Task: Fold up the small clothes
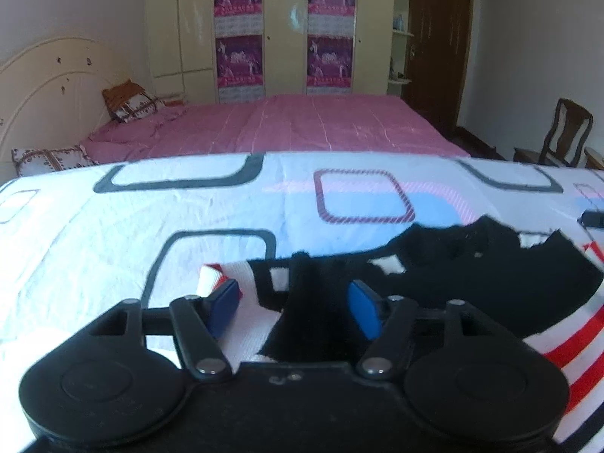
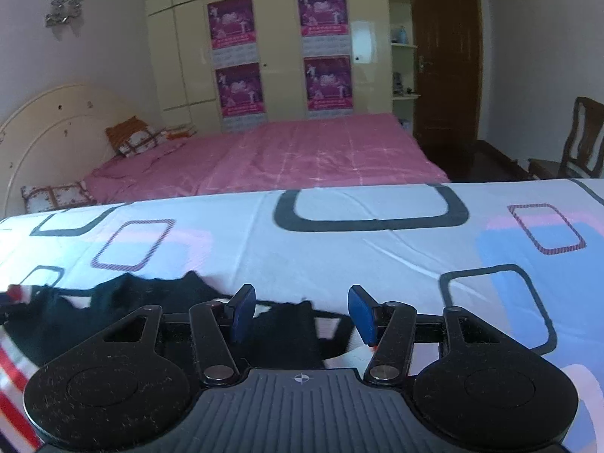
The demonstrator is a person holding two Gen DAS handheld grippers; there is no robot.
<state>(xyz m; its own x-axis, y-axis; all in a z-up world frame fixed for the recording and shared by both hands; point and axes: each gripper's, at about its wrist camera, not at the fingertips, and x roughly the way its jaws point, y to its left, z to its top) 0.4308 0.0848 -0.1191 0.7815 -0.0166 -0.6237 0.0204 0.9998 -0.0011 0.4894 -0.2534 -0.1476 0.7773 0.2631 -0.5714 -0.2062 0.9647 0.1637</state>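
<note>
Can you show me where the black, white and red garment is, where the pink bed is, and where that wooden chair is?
garment (image 1: 490, 287), left wrist view, on its black upper part.
pink bed (image 2: 302, 151), right wrist view, on the middle of the pink cover.
wooden chair (image 2: 585, 132), right wrist view, on its backrest.

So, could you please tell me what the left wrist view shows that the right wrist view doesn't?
Only the left view shows the garment's white knit cuff beside the open left claw. Only the right view shows the wall lamp and the open right claw. Both show the black striped garment on the patterned sheet and the pink bed.
</note>
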